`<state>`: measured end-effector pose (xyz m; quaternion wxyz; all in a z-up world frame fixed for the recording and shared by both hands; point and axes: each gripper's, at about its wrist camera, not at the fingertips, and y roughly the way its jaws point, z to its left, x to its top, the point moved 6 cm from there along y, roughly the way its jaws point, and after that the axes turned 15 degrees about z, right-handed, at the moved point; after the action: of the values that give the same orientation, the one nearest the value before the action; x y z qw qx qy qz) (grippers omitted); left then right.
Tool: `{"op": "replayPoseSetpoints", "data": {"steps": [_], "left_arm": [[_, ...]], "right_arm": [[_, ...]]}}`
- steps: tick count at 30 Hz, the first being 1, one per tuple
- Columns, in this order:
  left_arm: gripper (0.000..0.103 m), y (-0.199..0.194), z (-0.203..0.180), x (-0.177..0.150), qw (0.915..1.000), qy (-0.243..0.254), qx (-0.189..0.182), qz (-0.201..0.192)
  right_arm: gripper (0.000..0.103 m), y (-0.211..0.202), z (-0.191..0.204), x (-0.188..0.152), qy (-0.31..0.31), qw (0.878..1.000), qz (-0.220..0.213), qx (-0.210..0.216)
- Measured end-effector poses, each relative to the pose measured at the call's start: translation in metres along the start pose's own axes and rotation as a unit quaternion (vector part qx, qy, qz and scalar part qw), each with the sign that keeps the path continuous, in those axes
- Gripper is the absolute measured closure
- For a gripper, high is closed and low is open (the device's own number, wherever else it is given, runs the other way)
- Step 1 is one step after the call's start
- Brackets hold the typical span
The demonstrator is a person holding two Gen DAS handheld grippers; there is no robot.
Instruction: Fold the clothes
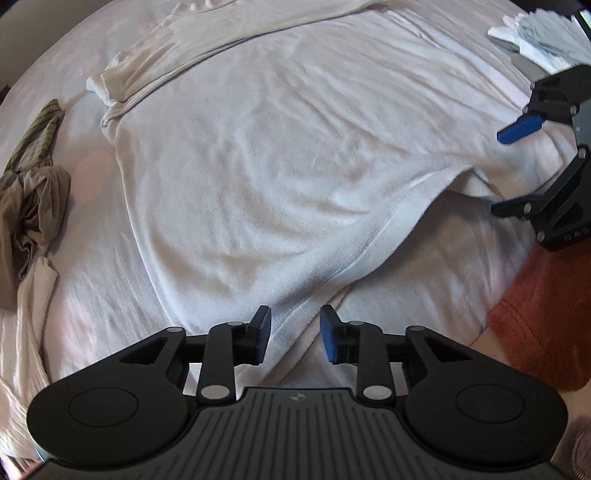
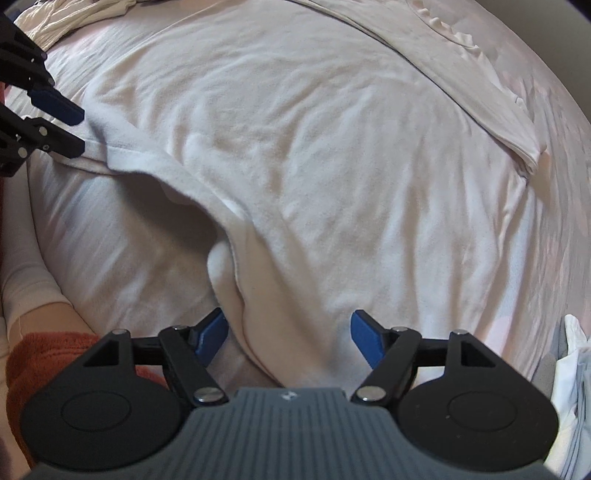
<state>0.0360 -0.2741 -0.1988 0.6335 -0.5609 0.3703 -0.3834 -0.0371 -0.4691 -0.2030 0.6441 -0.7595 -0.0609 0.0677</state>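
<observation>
A white long-sleeved shirt (image 1: pixel 258 155) lies spread on the bed, one sleeve (image 1: pixel 155 66) folded across its far side. It also shows in the right wrist view (image 2: pixel 332 155). My left gripper (image 1: pixel 295 332) is open, its blue pads on either side of the shirt's near hem corner. My right gripper (image 2: pixel 288 339) is open over the other hem corner. The hem between them humps up off the bed. The right gripper shows at the right edge of the left wrist view (image 1: pixel 517 170); the left gripper shows at the left edge of the right wrist view (image 2: pixel 74 129).
A crumpled olive garment (image 1: pixel 33 192) lies at the left on the pale bed sheet (image 1: pixel 92 302). Folded white and grey clothes (image 1: pixel 543 37) sit at the far right. An orange towel (image 1: pixel 546 317) lies at the near right edge. A cream garment (image 2: pixel 74 18) lies at the far left.
</observation>
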Motion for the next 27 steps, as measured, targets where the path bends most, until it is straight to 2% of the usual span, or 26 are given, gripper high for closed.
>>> {"op": "replayPoseSetpoints", "data": {"steps": [1, 2, 5, 7, 12, 16, 19, 24, 27], "left_arm": [[0.056, 0.002, -0.001, 0.0, 0.9998, 0.015, 0.002, 0.01], [0.053, 0.003, -0.001, 0.001, 0.9994, 0.03, 0.003, 0.019], [0.053, 0.014, -0.004, 0.0, 0.9964, 0.063, 0.014, 0.055], [0.053, 0.024, -0.004, -0.001, 0.9931, 0.078, 0.029, 0.082], [0.054, 0.044, -0.006, -0.002, 0.9866, 0.096, 0.057, 0.119], [0.073, 0.048, -0.007, -0.003, 0.984, 0.099, 0.08, 0.125], [0.09, 0.043, 0.0, -0.004, 0.9883, 0.08, 0.067, 0.111], [0.096, 0.031, 0.016, -0.004, 0.9947, 0.044, 0.042, 0.083], [0.097, 0.01, 0.031, 0.0, 0.9985, 0.013, 0.019, 0.051]], "right_arm": [[0.028, 0.0, -0.002, -0.002, -0.004, 1.0, 0.007, -0.006], [0.027, 0.001, -0.006, -0.005, -0.009, 1.0, 0.014, -0.014], [0.027, 0.001, -0.018, -0.014, -0.008, 0.999, 0.029, -0.024], [0.027, -0.003, -0.029, -0.018, 0.017, 1.0, 0.022, -0.001], [0.027, -0.003, -0.039, -0.028, 0.042, 0.999, 0.017, 0.008], [0.027, -0.001, -0.039, -0.031, 0.043, 0.999, 0.015, 0.004], [0.027, -0.001, -0.04, -0.034, 0.046, 0.999, 0.008, 0.005], [0.027, -0.009, -0.027, -0.034, 0.013, 0.999, -0.031, 0.034], [0.027, -0.01, -0.016, -0.032, -0.021, 0.999, -0.036, 0.028]]}}
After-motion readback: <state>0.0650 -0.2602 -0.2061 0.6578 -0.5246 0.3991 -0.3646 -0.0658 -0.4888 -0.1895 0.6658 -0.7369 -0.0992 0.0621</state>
